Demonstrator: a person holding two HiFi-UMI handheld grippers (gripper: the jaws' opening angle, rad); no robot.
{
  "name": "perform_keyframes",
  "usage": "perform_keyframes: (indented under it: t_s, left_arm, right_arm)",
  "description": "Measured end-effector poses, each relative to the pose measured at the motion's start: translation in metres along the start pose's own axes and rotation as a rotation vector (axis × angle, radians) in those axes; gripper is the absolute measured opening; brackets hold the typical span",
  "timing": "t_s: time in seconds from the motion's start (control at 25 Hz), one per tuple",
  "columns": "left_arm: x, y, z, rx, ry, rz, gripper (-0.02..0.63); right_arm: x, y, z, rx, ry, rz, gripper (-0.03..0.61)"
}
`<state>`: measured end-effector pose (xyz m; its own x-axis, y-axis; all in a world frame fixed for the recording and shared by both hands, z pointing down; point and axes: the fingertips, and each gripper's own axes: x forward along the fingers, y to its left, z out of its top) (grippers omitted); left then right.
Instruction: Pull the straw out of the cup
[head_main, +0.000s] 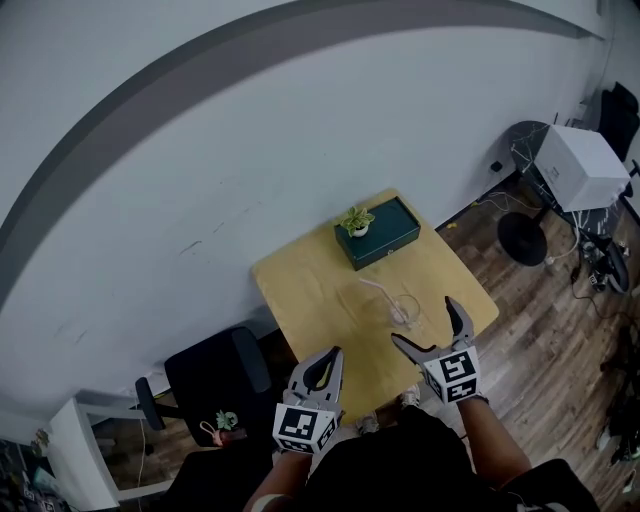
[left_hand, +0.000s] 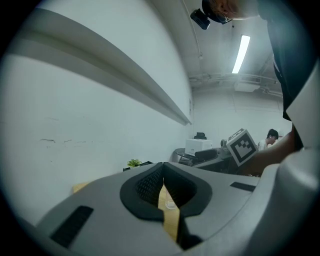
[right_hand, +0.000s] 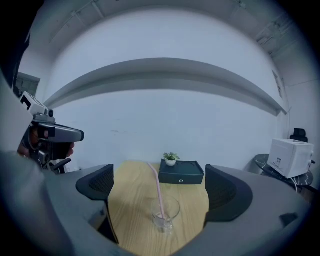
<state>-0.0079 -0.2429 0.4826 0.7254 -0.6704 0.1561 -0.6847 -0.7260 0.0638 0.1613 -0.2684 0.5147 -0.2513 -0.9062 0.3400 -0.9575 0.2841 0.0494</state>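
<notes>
Hovering: left claw (head_main: 325, 355) and right claw (head_main: 423, 322), near tabletop (head_main: 300, 290) edge
Left claw: jaws almost together, thin slit, empty
Right claw: jaws wide apart, empty, facing cup (right_hand: 164, 214)
Cup: clear, upright on tabletop, apart from both claws
Straw (right_hand: 157, 190): pink, leaning inside cup

White wall (head_main: 250, 120), wood floor (head_main: 540, 330), black chair (head_main: 215, 375) beside table (head_main: 300, 290).

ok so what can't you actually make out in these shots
- Left gripper view: the shut left tool hides nearly all the table; only a sliver of the cup shows.
- Head view: the clear cup is too small to tell if it holds liquid.
- Right gripper view: the green box is closed, contents hidden.
</notes>
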Motion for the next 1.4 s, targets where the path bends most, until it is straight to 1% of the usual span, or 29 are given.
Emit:
perform_keyframes:
  t_s: [0.28,0.4,0.48,0.52,0.56,0.68,0.88,1.0,1.12,1.28,1.4]
  left_arm:
    - [0.01,0.013,-0.006,-0.034,0.016,0.078,0.018]
    - [0.011,0.017,-0.008,-0.048,0.022,0.112,0.019]
    - [0.012,0.021,-0.01,-0.058,0.027,0.131,0.018]
    - [0.012,0.022,-0.012,-0.062,0.031,0.14,0.019]
    - [0.012,0.024,-0.013,-0.064,0.036,0.149,0.019]
    - [0.01,0.029,-0.017,-0.068,0.045,0.178,0.019]
    - [0.002,0.042,-0.021,-0.083,0.049,0.238,0.018]
    - [-0.002,0.049,-0.022,-0.094,0.049,0.275,0.018]
    - [-0.005,0.055,-0.022,-0.099,0.049,0.302,0.018]
    - [-0.007,0.059,-0.024,-0.108,0.046,0.325,0.018]
    - [-0.007,0.062,-0.024,-0.116,0.045,0.337,0.018]
  right_arm:
    - [0.042,-0.012,-0.012,-0.063,0.052,0.07,0.569]
    - [0.056,-0.012,-0.017,-0.086,0.07,0.101,0.541]
    - [0.065,-0.013,-0.02,-0.097,0.08,0.113,0.517]
    - [0.069,-0.014,-0.021,-0.103,0.082,0.115,0.494]
    - [0.072,-0.014,-0.023,-0.107,0.084,0.117,0.438]
    - [0.083,-0.015,-0.03,-0.106,0.106,0.128,0.368]
    - [0.102,-0.006,-0.047,-0.112,0.182,0.18,0.344]
    - [0.112,-0.003,-0.054,-0.112,0.206,0.189,0.312]
    - [0.122,-0.003,-0.056,-0.106,0.217,0.188,0.26]
    - [0.129,0.002,-0.064,-0.121,0.249,0.205,0.216]
    - [0.134,0.002,-0.068,-0.135,0.267,0.201,0.18]
